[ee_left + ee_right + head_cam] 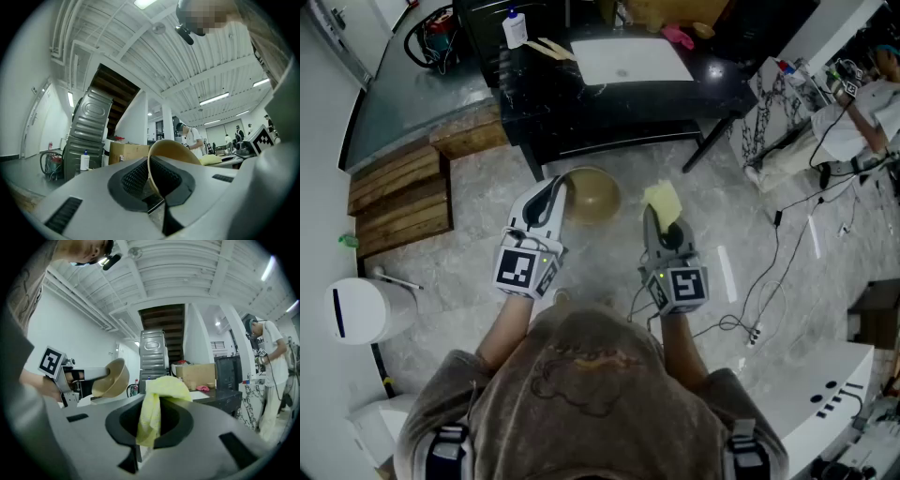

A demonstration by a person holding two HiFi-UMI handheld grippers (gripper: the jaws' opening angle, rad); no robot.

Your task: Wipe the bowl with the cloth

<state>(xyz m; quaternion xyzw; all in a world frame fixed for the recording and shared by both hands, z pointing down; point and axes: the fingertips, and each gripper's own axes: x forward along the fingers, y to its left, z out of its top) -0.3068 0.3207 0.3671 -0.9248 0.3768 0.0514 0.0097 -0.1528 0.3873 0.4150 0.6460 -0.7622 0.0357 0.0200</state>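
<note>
Judging by how things lie, the approach step is in hand and wiping has not begun. One bowl (592, 195) is held in the air over the floor, left of centre, nearer than the black table (609, 103). The jaws of the left gripper (557, 190) are pressed onto its rim, one inside the wall and one outside, with the bowl tilted on its side. One yellow cloth (662, 199) is pinched between the jaws of the right gripper (656, 214), its bunched end standing free beyond the tips. Cloth and bowl are just beside each other, apart, no contact seen. Next move, as judged: the cloth's free end is to be brought left into the bowl's hollow and swept round while the rim is kept clamped. Count: bowl one, cloth one, grippers two.
</note>
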